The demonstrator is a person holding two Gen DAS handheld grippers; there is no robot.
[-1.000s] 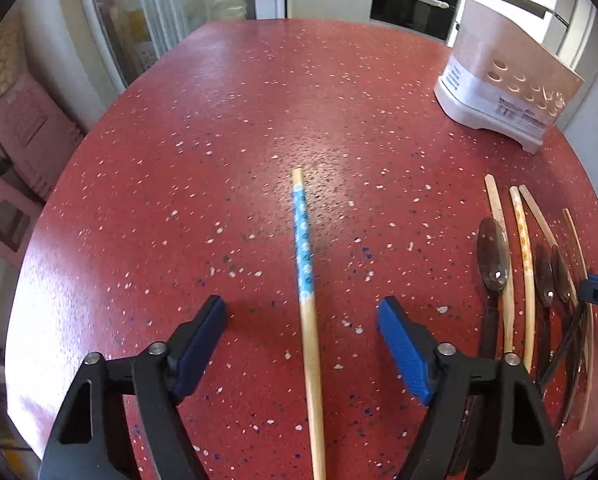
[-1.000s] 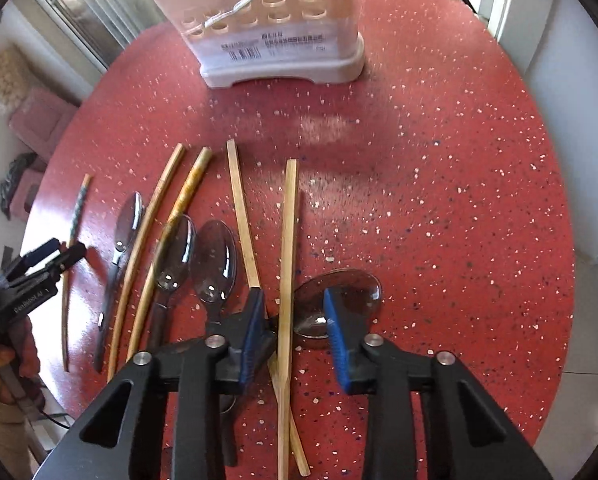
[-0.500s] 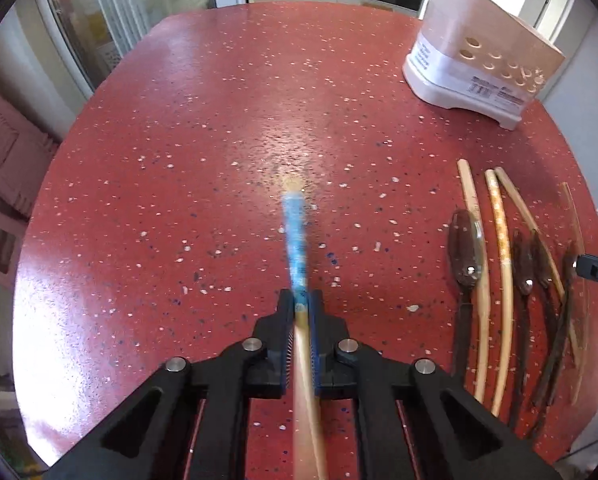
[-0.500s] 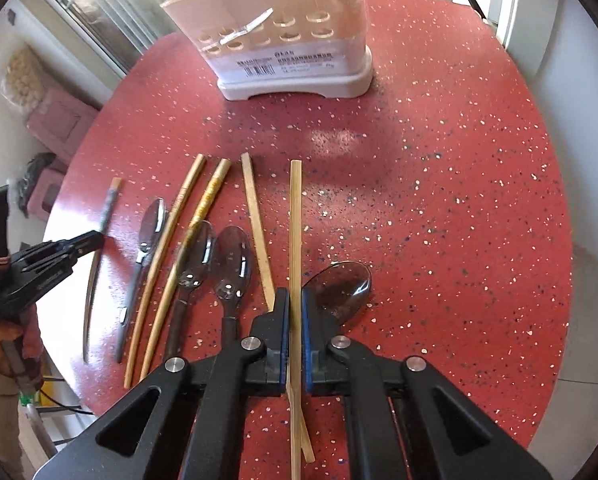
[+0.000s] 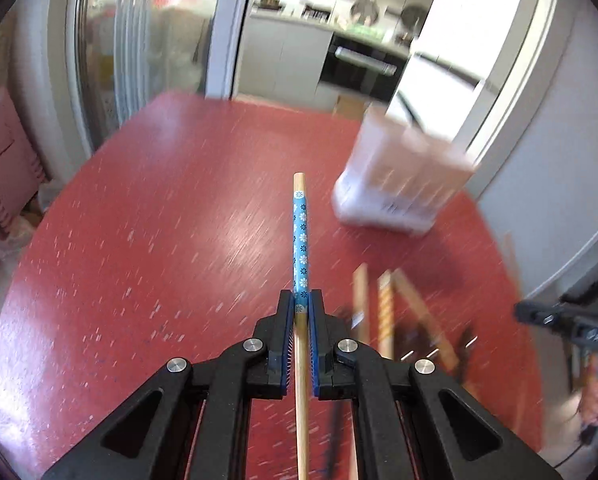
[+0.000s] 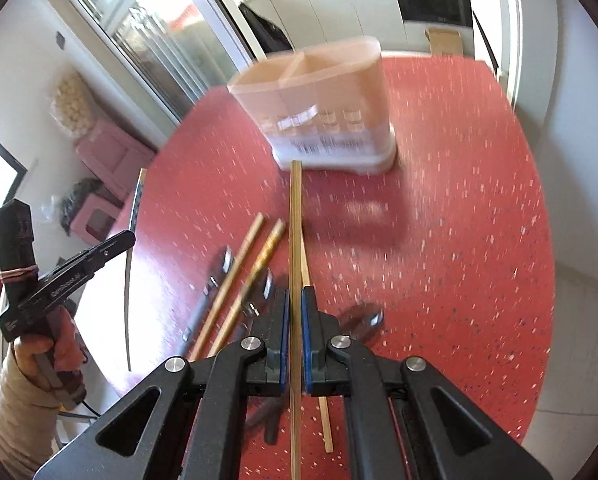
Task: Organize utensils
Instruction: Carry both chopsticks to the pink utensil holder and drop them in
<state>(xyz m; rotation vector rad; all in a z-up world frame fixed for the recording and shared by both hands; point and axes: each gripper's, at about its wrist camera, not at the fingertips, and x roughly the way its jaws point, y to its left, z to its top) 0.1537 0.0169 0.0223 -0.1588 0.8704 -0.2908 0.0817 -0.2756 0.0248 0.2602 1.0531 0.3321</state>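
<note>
Since a second ago, left tool (image 5: 301, 309) clamped the blue-patterned chopstick (image 5: 300, 236), right tool (image 6: 295, 306) the plain chopstick (image 6: 296, 216), both lifted.

Motion blur smears the utensil holder (image 5: 399, 184) in both wrist views, so its label cannot be read. The spoons (image 6: 259, 292) on the desk (image 5: 159, 240) are streaked to dark shapes. The blue-patterned chopstick (image 5: 300, 240) and the plain chopstick (image 6: 296, 240) each run out of the bottom edge behind the jaws. The person's hand (image 6: 47, 352) is cut off at the left edge.
</note>
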